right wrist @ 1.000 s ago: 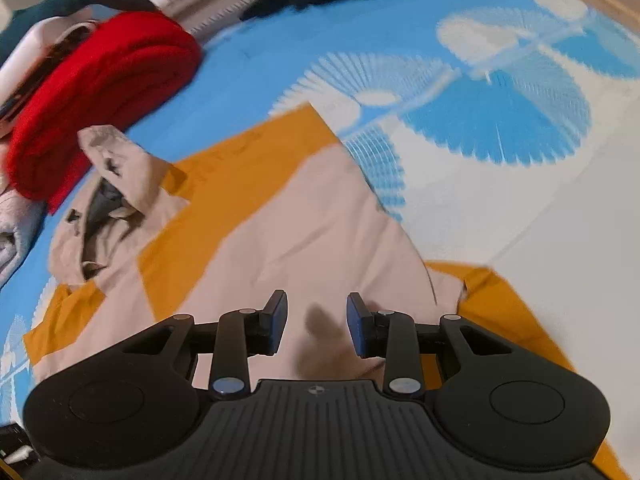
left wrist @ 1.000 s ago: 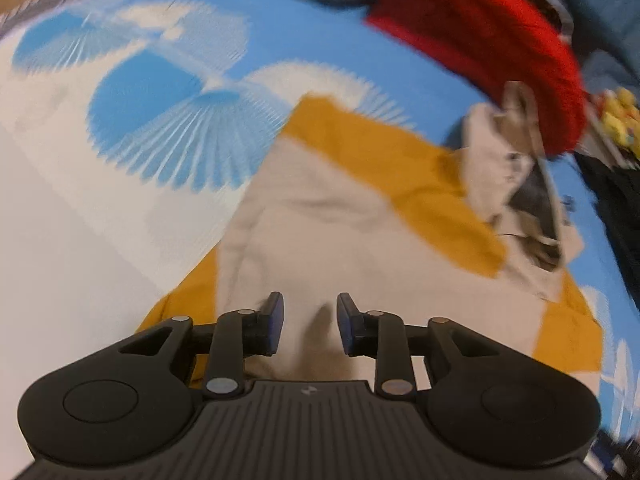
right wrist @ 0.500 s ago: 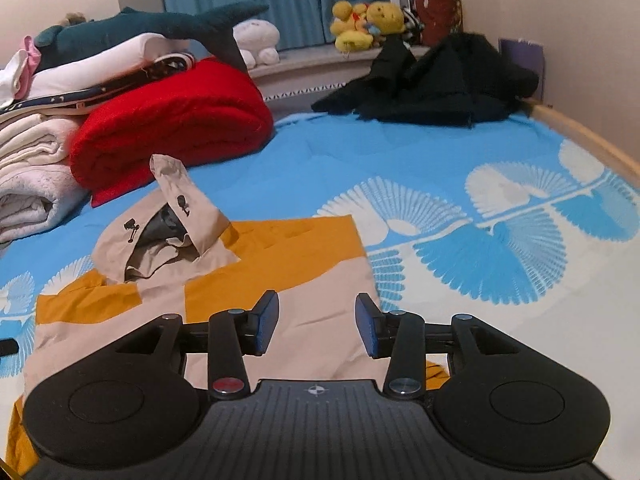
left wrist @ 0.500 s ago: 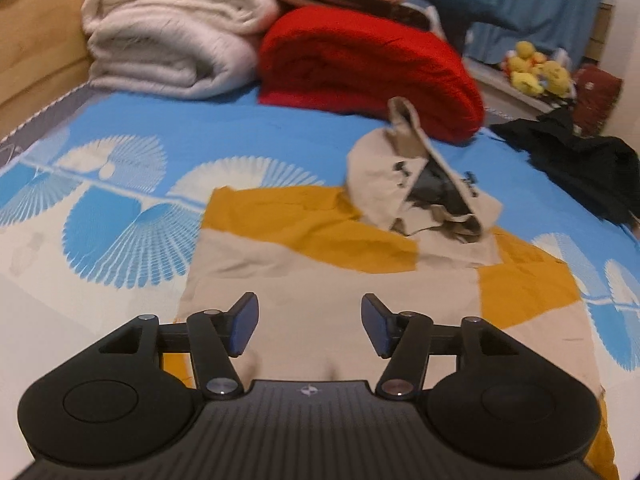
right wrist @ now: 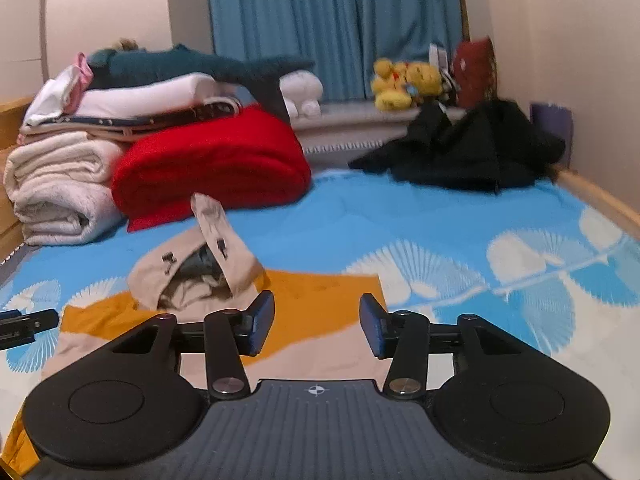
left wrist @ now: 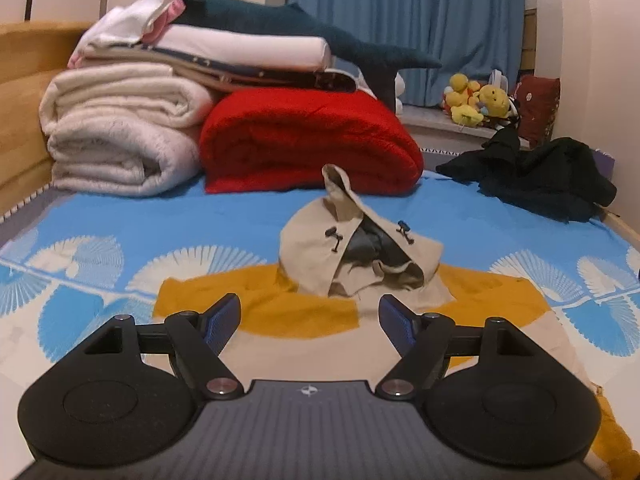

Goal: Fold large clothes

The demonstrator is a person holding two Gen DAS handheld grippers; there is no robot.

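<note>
The bed sheet (left wrist: 240, 216), blue with white fan prints, fills both views. Stacked at ten o'clock in the left wrist view are cream blankets (left wrist: 120, 136), and a red blanket (left wrist: 308, 144) sits at twelve. A black garment (left wrist: 536, 180) lies crumpled at two o'clock. The beige-and-mustard hoodie (left wrist: 312, 320) (the piece being folded) lies flat mid-sheet, its hood (left wrist: 352, 248) bunched up at twelve just beyond the fingers. The left gripper (left wrist: 310, 316) hangs above it, jaws wide and just opened further, nothing between them. The right gripper (right wrist: 317, 326) is likewise empty, jaws parted and just widening.
</note>
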